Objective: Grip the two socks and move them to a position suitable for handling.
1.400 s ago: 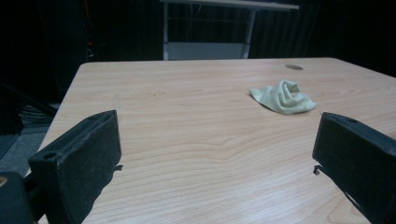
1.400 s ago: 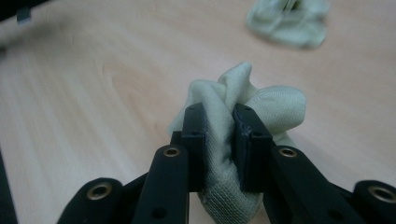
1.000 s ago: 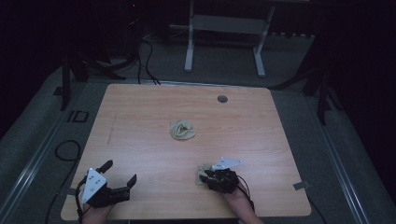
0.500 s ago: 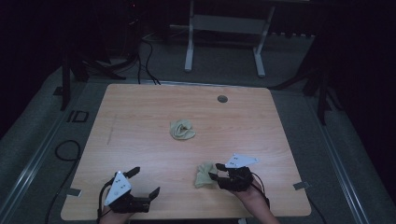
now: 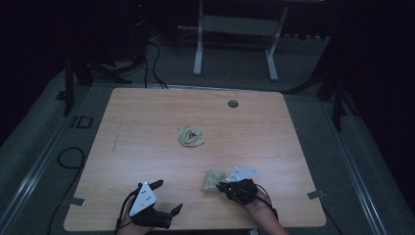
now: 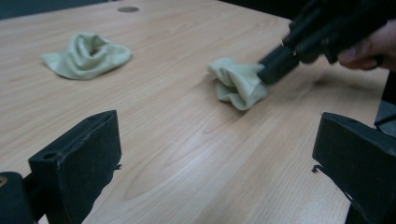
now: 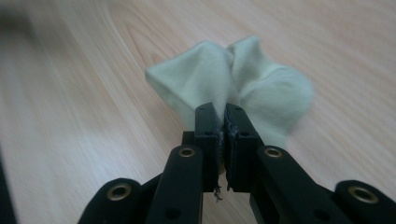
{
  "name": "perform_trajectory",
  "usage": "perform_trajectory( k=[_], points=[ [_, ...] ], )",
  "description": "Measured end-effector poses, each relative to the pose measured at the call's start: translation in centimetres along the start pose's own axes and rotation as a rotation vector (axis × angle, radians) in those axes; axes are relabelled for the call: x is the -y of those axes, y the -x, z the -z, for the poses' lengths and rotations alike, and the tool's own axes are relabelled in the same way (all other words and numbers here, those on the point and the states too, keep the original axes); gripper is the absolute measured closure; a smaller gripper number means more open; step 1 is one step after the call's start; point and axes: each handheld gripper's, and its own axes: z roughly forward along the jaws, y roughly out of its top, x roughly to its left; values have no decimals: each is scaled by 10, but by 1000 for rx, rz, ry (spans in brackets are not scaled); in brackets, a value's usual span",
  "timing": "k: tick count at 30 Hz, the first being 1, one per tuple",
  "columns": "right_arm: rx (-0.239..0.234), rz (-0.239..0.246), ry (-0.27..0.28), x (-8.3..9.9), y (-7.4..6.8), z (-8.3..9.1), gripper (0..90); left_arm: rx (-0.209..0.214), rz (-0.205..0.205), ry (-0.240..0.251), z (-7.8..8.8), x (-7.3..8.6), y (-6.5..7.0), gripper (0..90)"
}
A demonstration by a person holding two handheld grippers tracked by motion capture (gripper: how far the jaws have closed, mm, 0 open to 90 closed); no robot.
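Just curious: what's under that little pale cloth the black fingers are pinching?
Bare wooden table all round the pinched cloth, which the right gripper has just closed on. Whatever lies beneath its folds is covered.

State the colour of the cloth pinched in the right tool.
Pale yellow-green cloth, plain with no pattern; the right gripper view shows it best.

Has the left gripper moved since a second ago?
Yes. In the high view the left gripper has slid rightward along the table's near edge, toward the right gripper.

Light wooden table, crumpled pale-green cloth mid-table, second cloth near front edge
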Motion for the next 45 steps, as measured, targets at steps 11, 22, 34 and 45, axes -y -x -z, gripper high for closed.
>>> perform_trajectory(
  k=[11, 22, 34, 45],
  points=[
    [-64, -9, 120, -31, -10, 15, 856, 49, -3, -46, -22, -7, -2, 126],
    [-112, 37, 184, -62, -24, 37, 856, 58, -33, -107, -47, -7, -10, 146],
    [-141, 65, 247, -75, -34, 57, 855, 81, -50, -56, -51, -20, -12, 568],
    [-85, 2, 208, -50, -6, 75, 850, 29, -147, -80, -20, -37, -20, 877]
  ],
)
